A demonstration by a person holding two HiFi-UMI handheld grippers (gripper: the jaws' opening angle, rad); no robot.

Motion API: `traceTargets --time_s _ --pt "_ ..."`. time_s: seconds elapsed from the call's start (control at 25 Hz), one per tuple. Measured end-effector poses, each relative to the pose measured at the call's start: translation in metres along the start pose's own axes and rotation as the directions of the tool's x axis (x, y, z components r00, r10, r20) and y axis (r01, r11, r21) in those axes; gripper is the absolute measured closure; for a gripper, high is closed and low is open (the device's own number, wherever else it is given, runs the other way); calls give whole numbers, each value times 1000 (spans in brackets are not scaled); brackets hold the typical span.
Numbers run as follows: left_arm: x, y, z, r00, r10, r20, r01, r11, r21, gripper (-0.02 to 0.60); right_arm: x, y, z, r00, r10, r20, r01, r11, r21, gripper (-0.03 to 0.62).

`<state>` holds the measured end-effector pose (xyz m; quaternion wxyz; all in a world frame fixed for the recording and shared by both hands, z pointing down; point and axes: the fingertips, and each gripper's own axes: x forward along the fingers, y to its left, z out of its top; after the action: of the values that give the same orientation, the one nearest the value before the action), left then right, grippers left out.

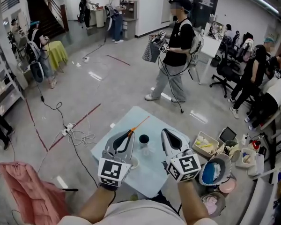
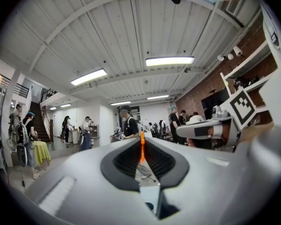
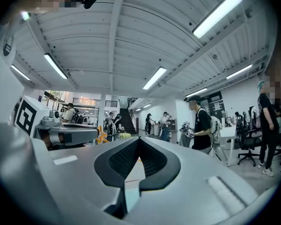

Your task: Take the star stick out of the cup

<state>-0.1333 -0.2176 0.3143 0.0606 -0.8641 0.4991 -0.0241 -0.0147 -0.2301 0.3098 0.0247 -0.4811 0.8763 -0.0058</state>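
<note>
Star stick [image 1: 139, 124]: out of the cup, held by the left gripper.
Thin orange stick pinched between the closed fingers of the left gripper [image 1: 130, 135], slanting over the table [image 1: 150, 170] toward its far edge. Its star [image 3: 101, 135] shows beside that gripper in the right gripper view. Cup [image 1: 144, 139] stands upright on the table between the two grippers. Right gripper [image 1: 165, 131]: fingers closed together, nothing between them. Beyond the table, a person [image 1: 175, 50] stands on the floor.

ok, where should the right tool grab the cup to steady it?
Probably the side wall of the cup, below the rim, coming from its right, where the right tool sits shut. The cup stands upright and round; the left tool holds the star stick on its other side.
</note>
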Motion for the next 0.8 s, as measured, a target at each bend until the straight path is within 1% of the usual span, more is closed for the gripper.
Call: traceTargets --time_s 0.2,0.4,0.8 --pt "-7 2 1 1000 11 14 -11 1000 3 574 -5 6 7 1000 -4 12 4 1000 -18 583" --pt "-12 3 0 1000 16 16 -16 1000 -4 574 -6 8 9 1000 -14 4 15 999 -51 583" --pt "-13 6 0 999 28 23 -28 1000 -7 572 -3 10 9 1000 -8 -4 8 998 -61 583"
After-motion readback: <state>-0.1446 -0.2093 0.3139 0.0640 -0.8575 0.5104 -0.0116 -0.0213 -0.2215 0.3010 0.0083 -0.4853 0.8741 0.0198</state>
